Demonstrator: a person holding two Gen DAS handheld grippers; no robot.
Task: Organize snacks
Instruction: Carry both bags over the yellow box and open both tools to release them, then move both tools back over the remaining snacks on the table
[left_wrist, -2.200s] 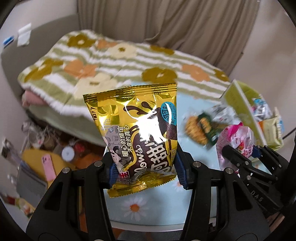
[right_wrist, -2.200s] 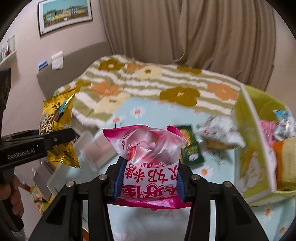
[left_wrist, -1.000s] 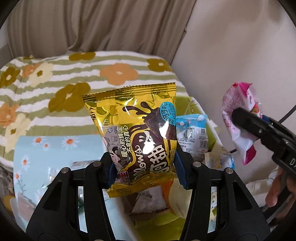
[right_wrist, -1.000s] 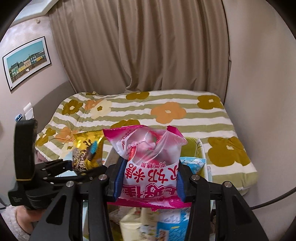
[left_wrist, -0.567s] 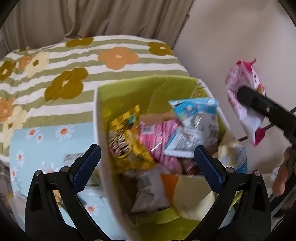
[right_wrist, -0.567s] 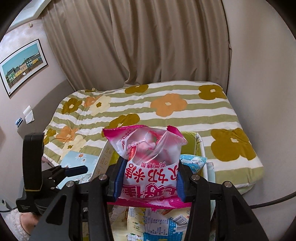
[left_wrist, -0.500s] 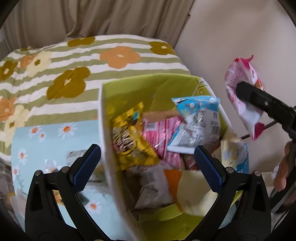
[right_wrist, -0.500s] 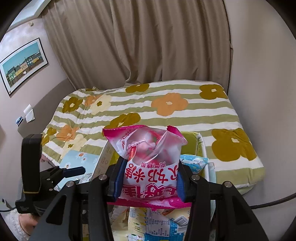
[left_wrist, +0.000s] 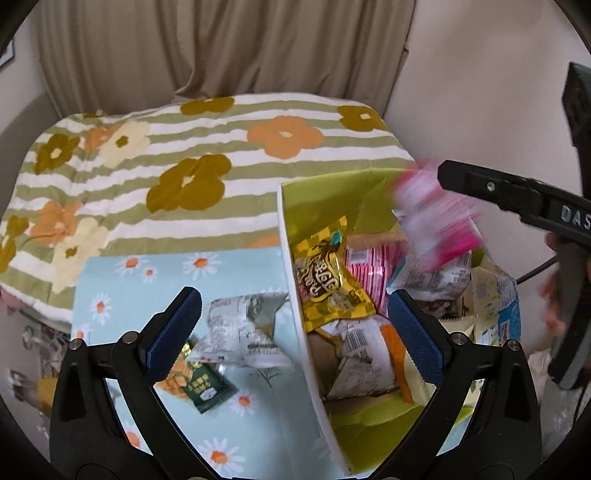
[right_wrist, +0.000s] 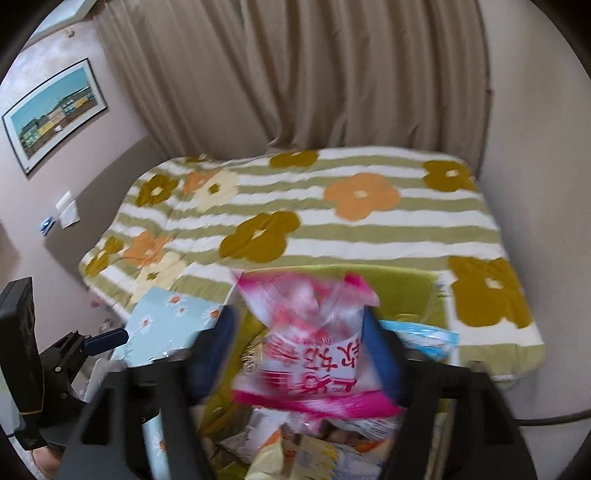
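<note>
Falling from between the jaws of the right gripper (right_wrist: 303, 350), the pink snack bag (right_wrist: 314, 343) is a blur above the green box (left_wrist: 321, 195); those jaws have just been opening, and the bag sits between them, apparently no longer pinched. Its long axis runs roughly upright, crimped top uppermost, and the box lies directly beneath it, so the drop needs no sideways correction. In the left wrist view the same bag streaks pink beside the right gripper's black finger, over the box's far right corner. The left gripper (left_wrist: 291, 325) stands wide open and empty, straddling the box's white near wall; the gold chocolate packet (left_wrist: 328, 280) already lies inside. On the daisy-print tablecloth (left_wrist: 147, 280), two packets remain outside, nearer the left gripper: a white crumpled one (left_wrist: 243, 332) and a dark green one (left_wrist: 199, 387) partly hidden behind its left finger. Motion blur hides whether the right pads touch the bag.
</note>
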